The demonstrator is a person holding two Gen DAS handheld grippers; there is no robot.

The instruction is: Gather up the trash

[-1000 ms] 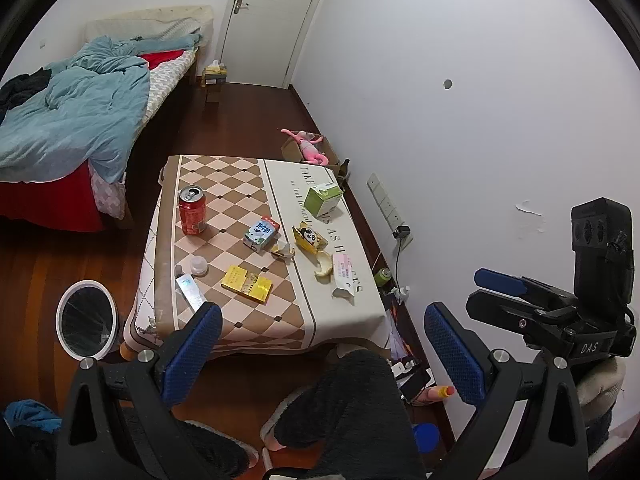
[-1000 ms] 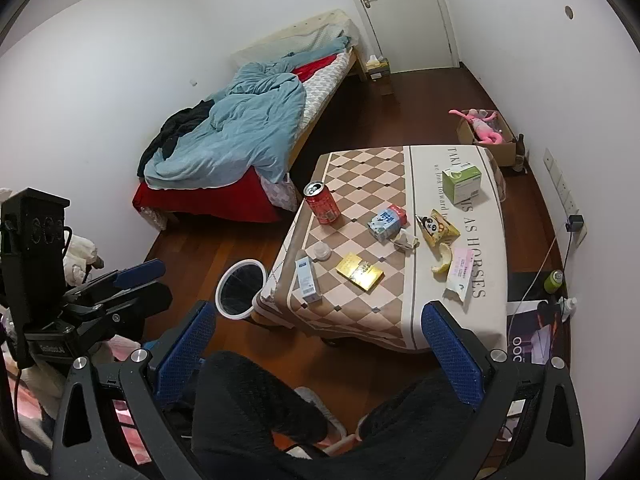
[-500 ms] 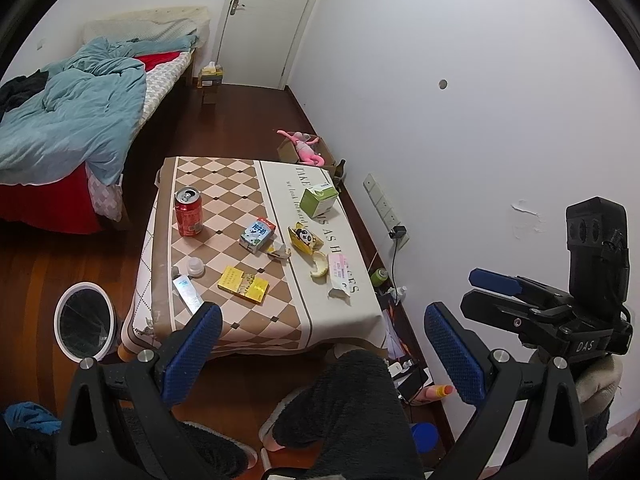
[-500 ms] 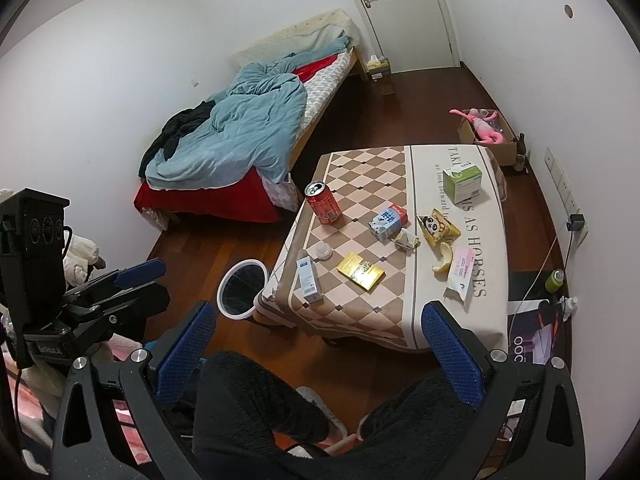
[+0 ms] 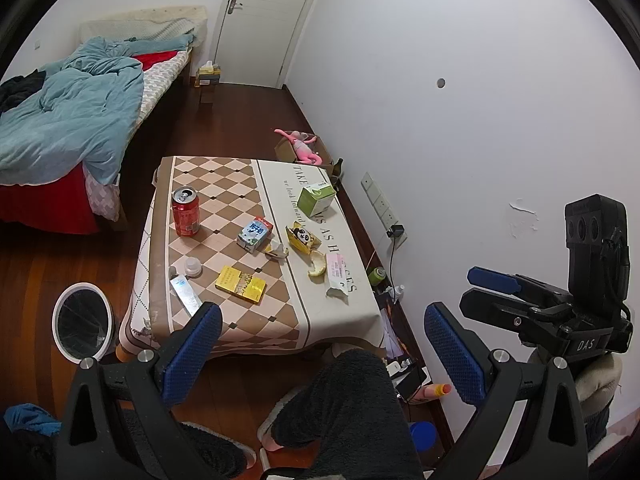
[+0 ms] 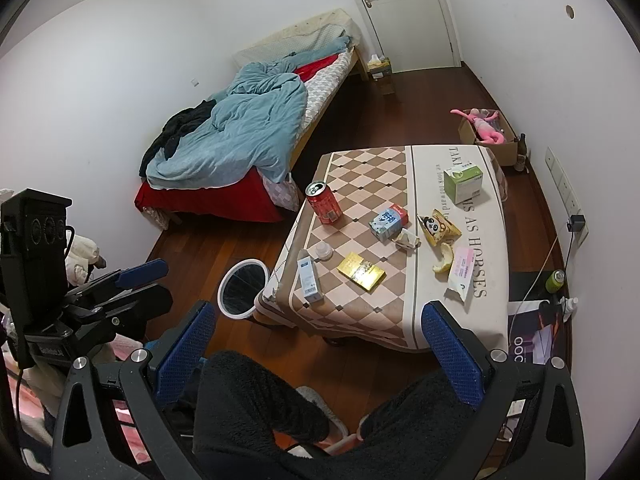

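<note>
Trash is lying scattered over a low table (image 5: 192,322) draped in a checkered cloth, well ahead of both grippers. Both tools are hovering high above the person's dark fleece-clad knees (image 5: 352,392), short of the table's near edge. The left gripper (image 5: 320,354) is holding its blue-padded fingers (image 5: 192,354) spread wide with nothing between them, and the right gripper (image 6: 316,354) is doing the same, its fingers (image 6: 452,354) gaping and empty.

On the cloth, a red soda can (image 5: 185,211) is standing upright at the far left. To its right a small blue milk carton (image 5: 255,233) is lying beside a crumpled wrapper (image 5: 277,249) and a yellow panda snack bag (image 5: 302,237). A green box (image 5: 316,199) is sitting farther back on the cream stripe. Nearer, a banana peel (image 5: 317,265) is touching a pink-and-white packet (image 5: 336,276) on the right side. A yellow cigarette pack (image 5: 240,283) is resting near the middle, with a white bottle cap (image 5: 192,267) and a white-and-blue tube box (image 5: 185,295) to its left, the box reaching close to the near left edge.

A white-rimmed trash bin (image 5: 82,322) with a black liner is standing on the wooden floor just beside the table's near left corner.
</note>
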